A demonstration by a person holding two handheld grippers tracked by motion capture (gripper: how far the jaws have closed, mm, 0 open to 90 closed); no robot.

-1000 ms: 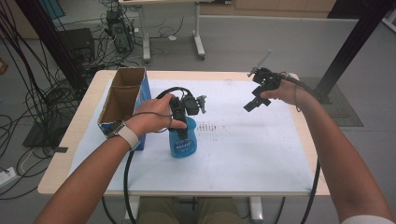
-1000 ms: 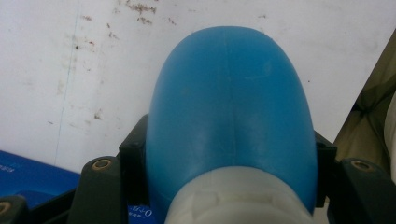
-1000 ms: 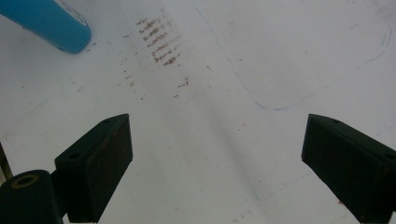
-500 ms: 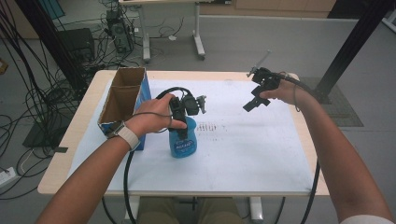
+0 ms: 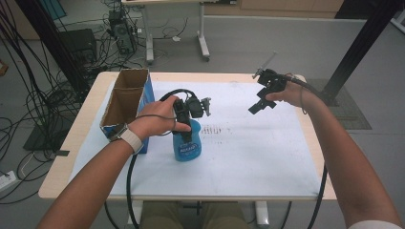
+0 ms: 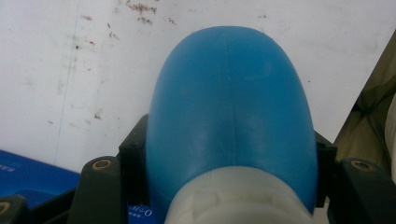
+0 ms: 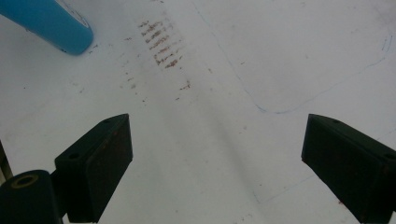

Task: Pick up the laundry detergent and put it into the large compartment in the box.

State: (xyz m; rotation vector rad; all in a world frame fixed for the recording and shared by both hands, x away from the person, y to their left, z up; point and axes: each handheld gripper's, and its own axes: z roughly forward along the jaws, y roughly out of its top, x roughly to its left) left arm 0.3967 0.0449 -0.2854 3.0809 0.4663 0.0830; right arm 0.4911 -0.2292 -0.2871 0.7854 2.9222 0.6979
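White paper covers the desk; at lower centre of the high view the left gripper has its fingers clamped on the neck of the blue bottle, which stands upright, long axis vertical, smooth rounded plastic, white collar; farther, at upper right, the right gripper hangs well apart, fingers spread and empty; cardboard box at far left.

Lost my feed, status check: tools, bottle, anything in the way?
Left tool shut on blue bottle, upright on white sheet. Right tool open, empty, above the sheet. Open cardboard box beside the bottle; nothing blocking.
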